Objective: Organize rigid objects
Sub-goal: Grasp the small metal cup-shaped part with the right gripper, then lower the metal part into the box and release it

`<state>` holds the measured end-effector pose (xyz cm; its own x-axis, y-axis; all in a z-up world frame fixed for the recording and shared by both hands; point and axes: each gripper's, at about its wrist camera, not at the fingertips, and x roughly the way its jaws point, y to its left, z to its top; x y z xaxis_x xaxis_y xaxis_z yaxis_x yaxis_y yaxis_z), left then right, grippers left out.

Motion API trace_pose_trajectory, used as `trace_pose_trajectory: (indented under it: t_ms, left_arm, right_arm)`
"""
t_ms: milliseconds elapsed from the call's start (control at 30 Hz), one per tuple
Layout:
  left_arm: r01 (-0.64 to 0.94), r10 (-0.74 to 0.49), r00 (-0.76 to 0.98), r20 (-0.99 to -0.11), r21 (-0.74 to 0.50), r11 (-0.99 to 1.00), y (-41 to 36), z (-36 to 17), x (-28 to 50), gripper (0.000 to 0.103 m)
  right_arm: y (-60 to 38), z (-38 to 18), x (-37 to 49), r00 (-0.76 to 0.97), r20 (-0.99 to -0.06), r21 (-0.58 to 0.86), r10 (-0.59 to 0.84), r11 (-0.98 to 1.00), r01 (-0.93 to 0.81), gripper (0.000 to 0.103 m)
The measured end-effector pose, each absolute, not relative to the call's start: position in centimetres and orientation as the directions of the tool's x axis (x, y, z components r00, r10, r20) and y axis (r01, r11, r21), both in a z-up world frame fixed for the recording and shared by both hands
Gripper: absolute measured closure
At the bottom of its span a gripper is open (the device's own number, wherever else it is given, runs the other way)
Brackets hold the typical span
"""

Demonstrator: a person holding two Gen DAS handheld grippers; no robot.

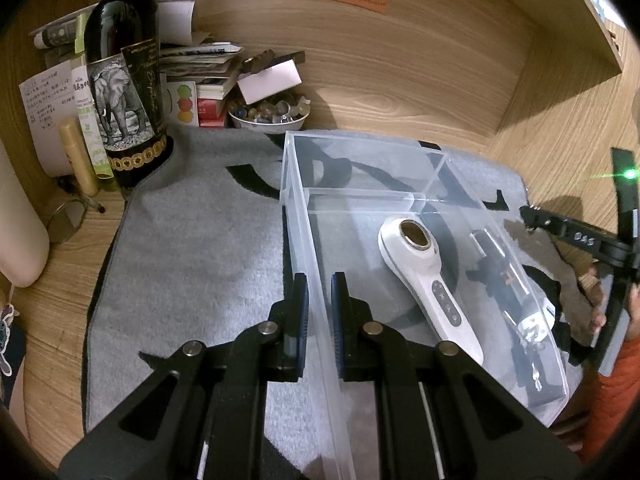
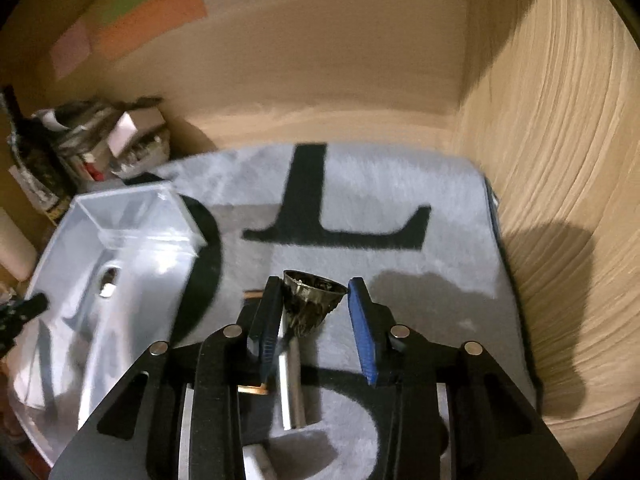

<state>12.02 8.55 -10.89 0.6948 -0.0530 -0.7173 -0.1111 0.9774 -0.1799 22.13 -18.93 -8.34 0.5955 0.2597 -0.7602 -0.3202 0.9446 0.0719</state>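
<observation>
A clear plastic box (image 1: 360, 148) with dividers stands on a grey rug. In it lie a white handheld device (image 1: 424, 280) and, in the narrow right compartment, a slim clear-and-black item (image 1: 504, 280). My left gripper (image 1: 320, 280) is shut on the box's left wall, one pad on each side of it. My right gripper (image 2: 315, 282) is shut on a small dark metal goblet (image 2: 312, 304): the cup sits between the pads and its silver stem (image 2: 292, 380) points back toward the camera. The right gripper (image 1: 580, 236) also shows just right of the box.
The grey rug (image 2: 400, 184) with black letters fills a wooden nook with walls behind and to the right. A dark wine bottle (image 1: 124, 92), stacked books (image 1: 204, 68) and a bowl of stones (image 1: 268, 114) crowd the back left corner. An orange sleeve (image 1: 616, 380) is at the right.
</observation>
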Motion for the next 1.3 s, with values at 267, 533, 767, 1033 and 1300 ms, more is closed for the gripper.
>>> trace_pose_trajectory:
  t_ms: [267,533,767,1033,1300]
  left_arm:
    - [-0.113,-0.054,0.698,-0.714,-0.184,0.976,8.6,-10.8,11.9,0.092]
    - [-0.108,-0.056,0.7,-0.712,-0.182,0.977,8.5,-10.9,11.7,0.092]
    - [-0.107,-0.063,0.702,-0.71,-0.192,0.976,8.6,-10.8,11.6,0.092]
    - [-0.099,-0.07,0.707,-0.704,-0.197,0.975,8.7,-10.9,11.4,0.092]
    - [-0.091,-0.08,0.709,-0.7,-0.203,0.975,8.7,-10.9,11.4,0.092]
  right_arm:
    - [-16.4,-4.7,19.6,0.644,-0.687,0.064,0.336,0.911,-0.408,0.072]
    - [-12.2,-3.5,17.6,0.618,-0.662,0.057,0.424,0.851,-0.522,0.072]
    - [-8.9,-4.1,16.8,0.559,-0.684,0.068,0.469,0.803,-0.591,0.072]
    - [-5.3,-6.2,16.5,0.471,-0.74,0.075,0.48,0.755,-0.652,0.072]
    - [-2.4,-8.1,16.0,0.398,-0.797,0.056,0.454,0.712,-0.7,0.072]
